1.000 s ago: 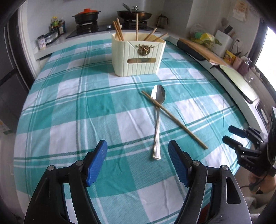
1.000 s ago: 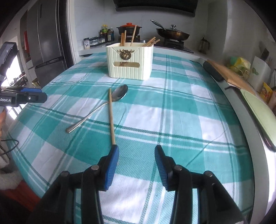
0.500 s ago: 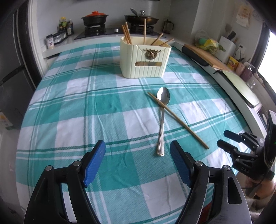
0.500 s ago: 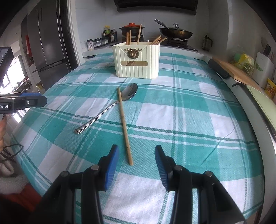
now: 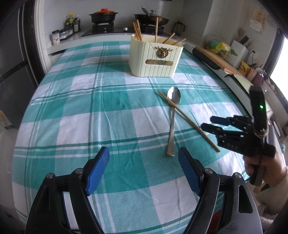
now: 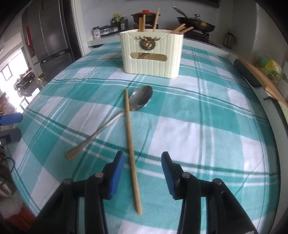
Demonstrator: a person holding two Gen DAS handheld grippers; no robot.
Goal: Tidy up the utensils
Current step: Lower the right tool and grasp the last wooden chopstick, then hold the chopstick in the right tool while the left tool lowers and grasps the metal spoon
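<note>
A cream utensil holder (image 5: 155, 57) (image 6: 151, 54) with several chopsticks in it stands at the far middle of the checked tablecloth. A metal spoon (image 5: 172, 118) (image 6: 115, 117) lies on the cloth, and a single wooden chopstick (image 5: 187, 120) (image 6: 131, 144) lies across its neck. My right gripper (image 6: 143, 172) is open, low over the cloth, with the chopstick's near end between its fingers. It also shows in the left wrist view (image 5: 208, 123). My left gripper (image 5: 144, 171) is open and empty, just short of the spoon's handle end.
The teal and white cloth (image 5: 111, 115) covers the table. A stove with a red-lidded pot (image 5: 103, 15) and a pan (image 5: 153, 18) stands behind. A cutting board (image 5: 214, 57) and clutter line the right counter. A fridge (image 6: 52, 34) stands at the far left.
My right gripper has moved forward and down, so the chopstick's near end now lies between its fingers. My left gripper has shifted slightly. Spoon and chopstick lie unmoved.
</note>
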